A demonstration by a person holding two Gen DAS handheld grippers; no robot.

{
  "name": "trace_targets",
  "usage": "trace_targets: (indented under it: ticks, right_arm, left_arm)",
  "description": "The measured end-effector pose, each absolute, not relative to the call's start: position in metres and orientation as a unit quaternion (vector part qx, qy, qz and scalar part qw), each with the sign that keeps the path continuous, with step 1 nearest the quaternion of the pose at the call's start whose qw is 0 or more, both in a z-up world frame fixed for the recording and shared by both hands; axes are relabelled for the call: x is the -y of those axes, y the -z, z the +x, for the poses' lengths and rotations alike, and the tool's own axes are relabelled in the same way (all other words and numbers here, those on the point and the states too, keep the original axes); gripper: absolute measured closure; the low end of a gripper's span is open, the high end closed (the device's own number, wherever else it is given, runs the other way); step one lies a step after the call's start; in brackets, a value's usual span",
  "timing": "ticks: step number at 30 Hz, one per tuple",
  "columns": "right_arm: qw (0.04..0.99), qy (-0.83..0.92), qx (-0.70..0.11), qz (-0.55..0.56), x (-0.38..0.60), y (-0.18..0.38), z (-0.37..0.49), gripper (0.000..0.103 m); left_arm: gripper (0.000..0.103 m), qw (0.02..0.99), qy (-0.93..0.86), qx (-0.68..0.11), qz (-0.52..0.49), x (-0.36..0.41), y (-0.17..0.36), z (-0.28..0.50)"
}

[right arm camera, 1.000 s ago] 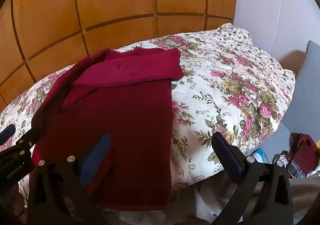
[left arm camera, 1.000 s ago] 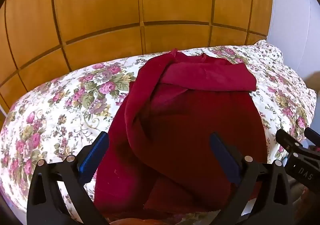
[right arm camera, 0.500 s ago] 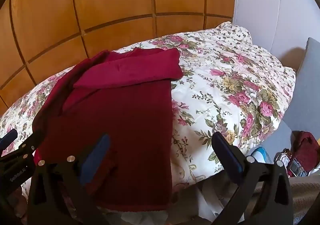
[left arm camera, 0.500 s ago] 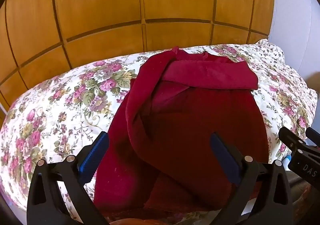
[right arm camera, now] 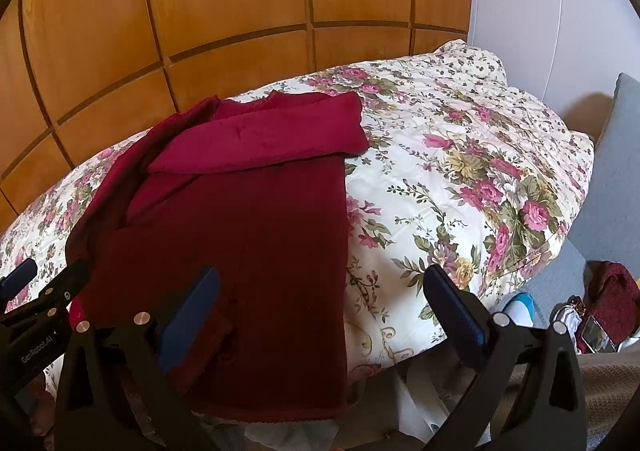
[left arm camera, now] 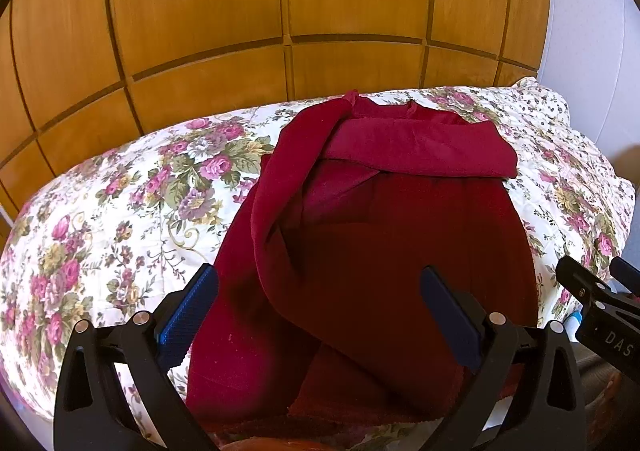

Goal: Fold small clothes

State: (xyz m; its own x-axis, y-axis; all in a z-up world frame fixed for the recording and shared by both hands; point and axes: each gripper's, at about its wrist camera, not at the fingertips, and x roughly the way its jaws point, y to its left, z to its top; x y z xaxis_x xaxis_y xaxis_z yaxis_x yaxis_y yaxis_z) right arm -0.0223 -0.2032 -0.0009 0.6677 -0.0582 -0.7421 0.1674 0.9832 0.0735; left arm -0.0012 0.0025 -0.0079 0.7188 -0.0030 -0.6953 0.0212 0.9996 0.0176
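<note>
A garment [left arm camera: 400, 243] lies spread on the bed [left arm camera: 120, 219], reaching from the near edge almost to the far edge, with its upper part folded over across itself near the far edge. In the right wrist view the garment [right arm camera: 248, 235] covers the left half of the bed [right arm camera: 460, 171]; the right half is bare. A panelled wall [left arm camera: 280, 11] stands behind the far edge. The left gripper [left arm camera: 320, 311] hangs above the garment's near part, the right gripper [right arm camera: 320, 311] above its right border near the bed's near edge. A cushion [right arm camera: 612, 171] stands off the bed's right edge.
</note>
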Motion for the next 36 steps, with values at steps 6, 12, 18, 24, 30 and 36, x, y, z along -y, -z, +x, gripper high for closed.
trace_targets:
  ticks: [6, 12, 18, 24, 30, 36]
  right_arm:
    - [0.909, 0.061, -0.406, 0.069, 0.203, 0.0018, -0.0219, 0.002]
    - [0.909, 0.061, -0.406, 0.069, 0.2026, 0.0024, -0.0217, 0.002]
    - [0.908, 0.06, -0.409, 0.067, 0.2015, 0.0027, -0.0216, 0.002]
    - [0.907, 0.06, -0.41, 0.069, 0.2014, 0.0039, -0.0214, 0.002]
    - [0.905, 0.059, -0.416, 0.071, 0.2014, 0.0046, -0.0203, 0.002]
    - [0.902, 0.058, -0.422, 0.073, 0.2018, 0.0058, -0.0183, 0.002]
  left_arm:
    - [0.003, 0.927, 0.006, -0.376, 0.012, -0.0025, 0.0087, -0.0018]
    - [0.003, 0.926, 0.006, -0.376, 0.012, -0.0025, 0.0085, -0.0014]
    - [0.003, 0.926, 0.005, -0.377, 0.012, -0.0018, 0.0099, -0.0028]
    - [0.003, 0.926, 0.006, -0.377, 0.013, -0.0004, 0.0121, -0.0036]
    - [0.003, 0.926, 0.006, -0.378, 0.013, 0.0, 0.012, -0.003]
    - [0.003, 0.925, 0.006, -0.38, 0.01, 0.0002, 0.0141, -0.003]
